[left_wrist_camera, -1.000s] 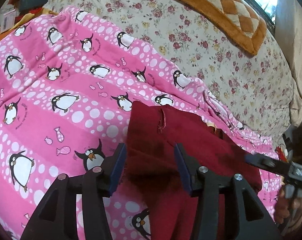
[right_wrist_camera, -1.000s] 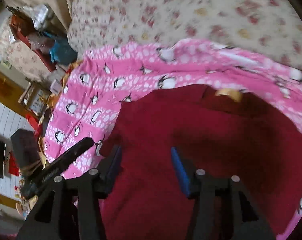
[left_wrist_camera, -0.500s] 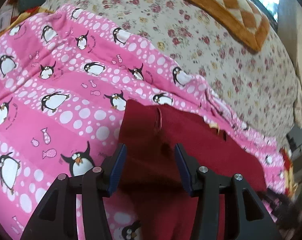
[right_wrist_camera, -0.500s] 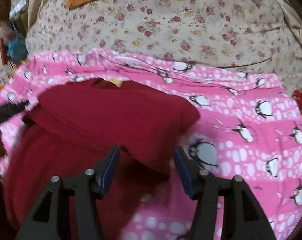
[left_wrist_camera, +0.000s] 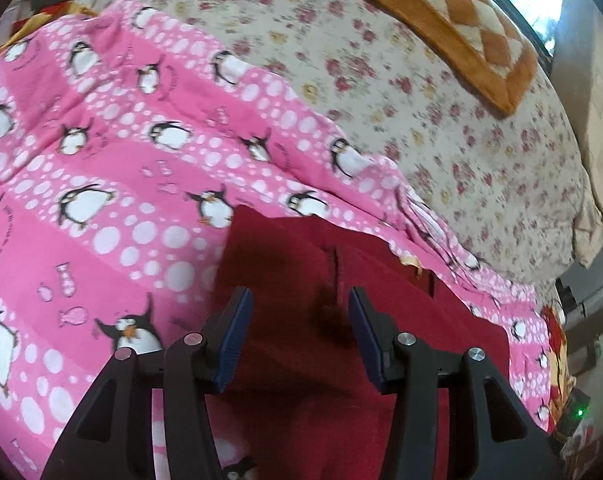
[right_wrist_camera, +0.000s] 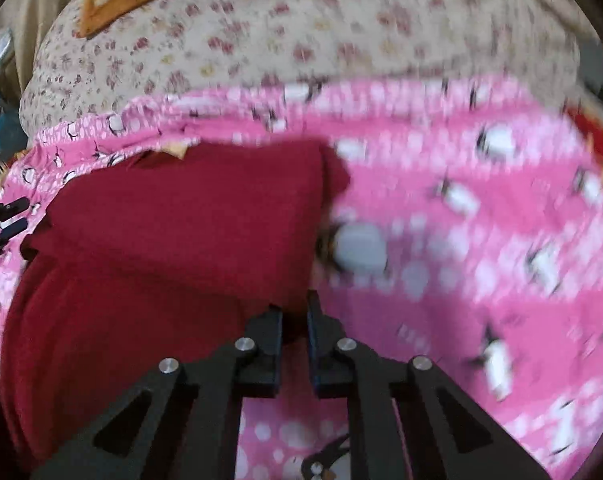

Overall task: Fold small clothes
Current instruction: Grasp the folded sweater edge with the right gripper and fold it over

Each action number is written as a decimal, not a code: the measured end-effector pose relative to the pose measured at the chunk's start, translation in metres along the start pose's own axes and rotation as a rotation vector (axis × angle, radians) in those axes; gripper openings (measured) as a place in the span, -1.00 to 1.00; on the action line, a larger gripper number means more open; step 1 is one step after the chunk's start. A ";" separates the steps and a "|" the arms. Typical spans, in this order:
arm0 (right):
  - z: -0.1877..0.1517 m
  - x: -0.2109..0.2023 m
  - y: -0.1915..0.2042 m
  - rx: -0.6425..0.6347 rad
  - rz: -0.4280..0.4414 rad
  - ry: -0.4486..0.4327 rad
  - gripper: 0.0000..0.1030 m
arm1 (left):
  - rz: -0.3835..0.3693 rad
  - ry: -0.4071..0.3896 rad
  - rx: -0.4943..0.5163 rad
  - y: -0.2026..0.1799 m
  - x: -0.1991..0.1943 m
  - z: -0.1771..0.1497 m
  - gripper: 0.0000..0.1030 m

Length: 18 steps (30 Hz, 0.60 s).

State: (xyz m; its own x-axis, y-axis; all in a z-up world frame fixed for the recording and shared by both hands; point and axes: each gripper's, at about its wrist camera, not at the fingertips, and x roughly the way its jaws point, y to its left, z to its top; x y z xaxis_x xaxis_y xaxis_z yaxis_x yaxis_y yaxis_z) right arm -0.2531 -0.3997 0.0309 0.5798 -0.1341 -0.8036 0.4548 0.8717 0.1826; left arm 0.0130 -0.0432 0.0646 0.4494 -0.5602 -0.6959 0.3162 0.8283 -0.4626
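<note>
A dark red garment (left_wrist_camera: 301,280) lies partly folded on a pink penguin-print blanket (left_wrist_camera: 101,184). In the left wrist view my left gripper (left_wrist_camera: 299,332) is open, its blue pads straddling the garment's left part just above the cloth. In the right wrist view the garment (right_wrist_camera: 181,232) shows a folded upper layer. My right gripper (right_wrist_camera: 294,320) is shut on the garment's right edge, a thin strip of red cloth pinched between the jaws. The left gripper's tip (right_wrist_camera: 5,220) shows at the far left of that view.
A floral cream bedspread (left_wrist_camera: 381,80) lies beyond the blanket, with an orange checkered cushion (left_wrist_camera: 453,20) at the back. The blanket (right_wrist_camera: 461,240) stretches to the right of the garment. Clutter sits off the bed's right edge (left_wrist_camera: 561,340).
My right gripper closed on the garment's right edge. The left gripper stayed open and shifted slightly forward over the garment.
</note>
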 end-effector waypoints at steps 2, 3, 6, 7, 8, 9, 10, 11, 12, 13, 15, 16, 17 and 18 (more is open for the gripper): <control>-0.001 -0.007 -0.002 0.025 0.021 -0.023 -0.58 | 0.014 0.001 0.022 -0.008 0.003 0.001 -0.38; -0.001 -0.011 -0.005 0.045 0.024 -0.027 -0.34 | 0.028 0.004 0.034 -0.012 0.006 0.002 -0.33; -0.002 -0.018 -0.009 0.067 0.035 -0.039 -0.17 | 0.055 0.055 0.060 -0.021 0.027 0.002 -0.33; -0.001 -0.016 -0.009 0.062 0.033 -0.034 -0.17 | 0.062 0.081 0.061 -0.024 0.036 0.001 -0.33; 0.000 -0.015 -0.007 0.053 0.028 -0.028 -0.17 | 0.074 0.104 0.065 -0.026 0.043 0.000 -0.33; 0.000 -0.012 -0.005 0.043 0.026 -0.024 -0.17 | 0.086 0.115 0.075 -0.029 0.048 -0.003 -0.34; 0.001 -0.010 -0.002 0.032 0.027 -0.019 -0.17 | 0.100 0.121 0.093 -0.031 0.051 -0.005 -0.43; 0.002 -0.007 0.000 0.022 0.029 -0.014 -0.17 | 0.110 0.116 0.114 -0.034 0.052 -0.008 -0.54; 0.002 -0.003 0.003 0.008 0.029 -0.011 -0.17 | 0.109 0.113 0.133 -0.036 0.052 -0.009 -0.87; 0.003 0.001 0.006 -0.006 0.024 -0.008 -0.17 | 0.096 0.117 0.136 -0.036 0.052 -0.008 -1.00; 0.006 0.007 0.009 -0.009 0.008 -0.005 -0.17 | 0.061 0.103 0.106 -0.033 0.043 -0.007 -1.00; 0.007 0.009 0.008 0.000 0.011 -0.003 -0.19 | 0.035 0.093 0.094 -0.033 0.036 -0.005 -1.00; 0.009 0.008 0.008 0.017 0.016 -0.005 -0.25 | 0.005 0.079 0.086 -0.033 0.027 -0.003 -1.00; 0.010 0.004 0.007 0.033 0.027 -0.020 -0.44 | -0.013 0.064 0.090 -0.035 0.019 -0.002 -1.00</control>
State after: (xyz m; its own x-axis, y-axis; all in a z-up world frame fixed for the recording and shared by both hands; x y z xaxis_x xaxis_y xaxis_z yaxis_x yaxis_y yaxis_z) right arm -0.2405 -0.3986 0.0350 0.6054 -0.1198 -0.7869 0.4604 0.8592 0.2233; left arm 0.0088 -0.0824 0.0665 0.3915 -0.5663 -0.7253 0.3964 0.8151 -0.4225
